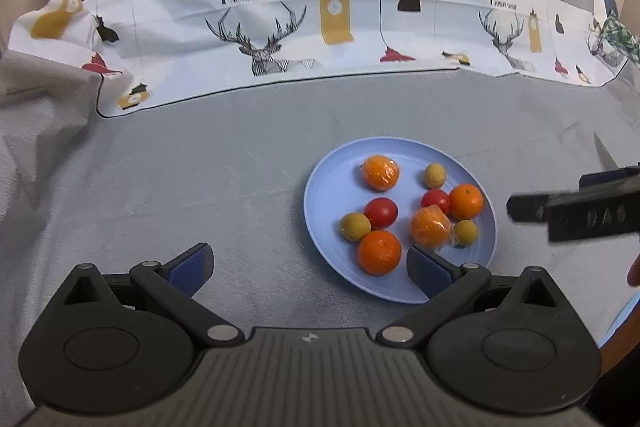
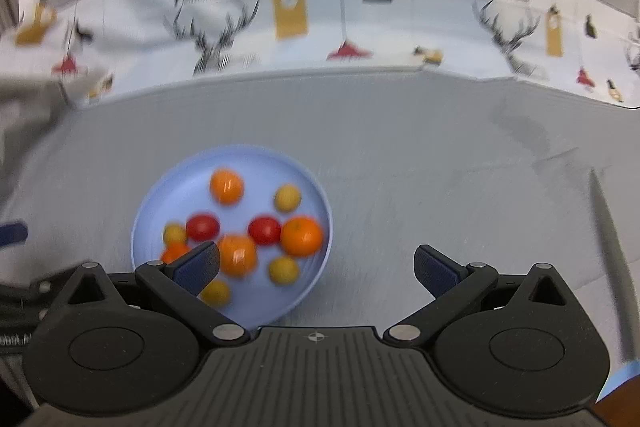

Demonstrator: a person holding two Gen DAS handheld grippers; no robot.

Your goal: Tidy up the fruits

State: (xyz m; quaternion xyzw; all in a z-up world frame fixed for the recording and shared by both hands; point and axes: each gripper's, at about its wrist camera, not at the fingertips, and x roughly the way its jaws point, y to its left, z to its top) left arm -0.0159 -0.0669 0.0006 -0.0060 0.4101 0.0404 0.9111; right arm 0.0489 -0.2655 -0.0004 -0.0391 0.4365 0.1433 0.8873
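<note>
1. all the fruits sit on one blue plate [image 1: 320, 203] on the grey surface [image 1: 200, 167]. nothing fruity lies on the cloth around it.
2. on the plate are four oranges, two red tomatoes and some small yellow fruits (three show in the left view, four in the right view, which is blurry).
3. the near orange [image 1: 379, 251] touches a yellow fruit [image 1: 355, 226] and a red tomato [image 1: 381, 212]. a wrapped orange [image 1: 430, 227] sits just beside them.
4. the left tongs [image 1: 310, 267] are wide apart and hold nothing. from them the plate lies at about 1 o'clock, and the right pad hangs over the plate's near rim.
5. the right tongs [image 2: 316, 269] are wide apart too, with nothing in them. from them the plate [image 2: 312, 195] lies at about 11 o'clock, and the left pad hangs over the plate.
6. both tongs are near the plate, so i cannot tell which is nearer. the fruits are round, so they have no long way to line up with.
7. this fits two times: the fruits were just gathered onto the plate, or they wait there to be sorted. the pictures do not tell which.
8. a long grey thing [image 2: 616, 255] lies at the right edge of the right view. it is too blurry to name.
</note>
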